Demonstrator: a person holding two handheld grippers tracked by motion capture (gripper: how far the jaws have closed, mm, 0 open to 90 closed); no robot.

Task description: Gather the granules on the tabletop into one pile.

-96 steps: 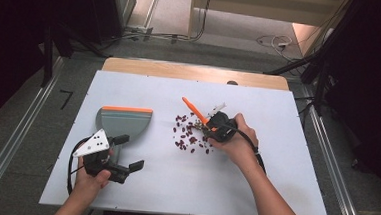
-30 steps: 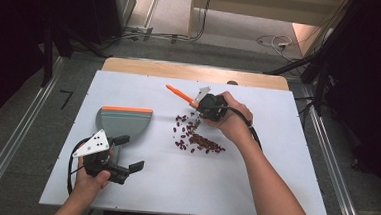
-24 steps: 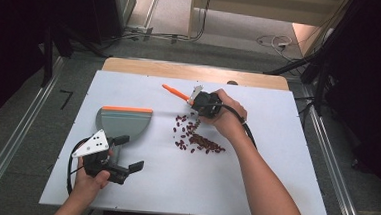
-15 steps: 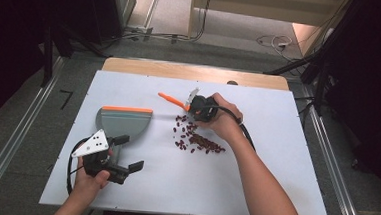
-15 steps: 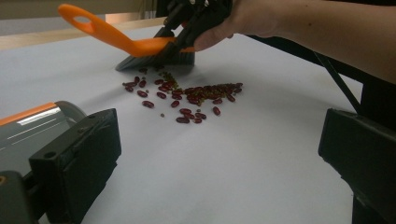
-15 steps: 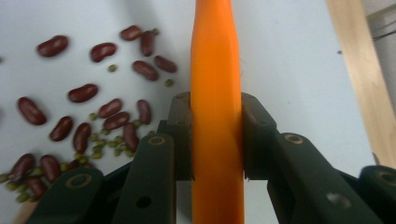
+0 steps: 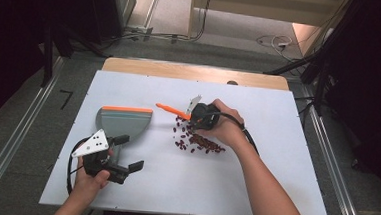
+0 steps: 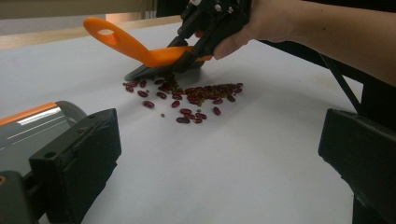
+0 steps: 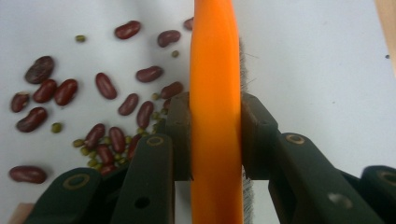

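My right gripper (image 7: pixel 195 117) (image 9: pixel 215 135) is shut on an orange-handled brush (image 7: pixel 171 109) (image 8: pixel 140 46) (image 9: pixel 215 70), whose bristles rest on the white table at the far edge of a scatter of red beans (image 7: pixel 196 140) (image 8: pixel 196 95) (image 9: pixel 107 88) mixed with small green ones. A grey dustpan with an orange rim (image 7: pixel 123 121) (image 8: pixel 32 123) lies left of the beans. My left gripper (image 7: pixel 128 156) (image 8: pixel 219 154) sits open near the table's front left, just in front of the dustpan, with nothing between its jaws.
The white tabletop (image 7: pixel 275 158) has bare room at the right and front. A wooden strip (image 7: pixel 190 72) runs along its far edge. Black cables trail from both grippers. Floor rails flank the table.
My right gripper has carried the brush leftward and slightly toward me along the far side of the beans, and the pile has drawn into a tighter streak. The left gripper has stayed put.
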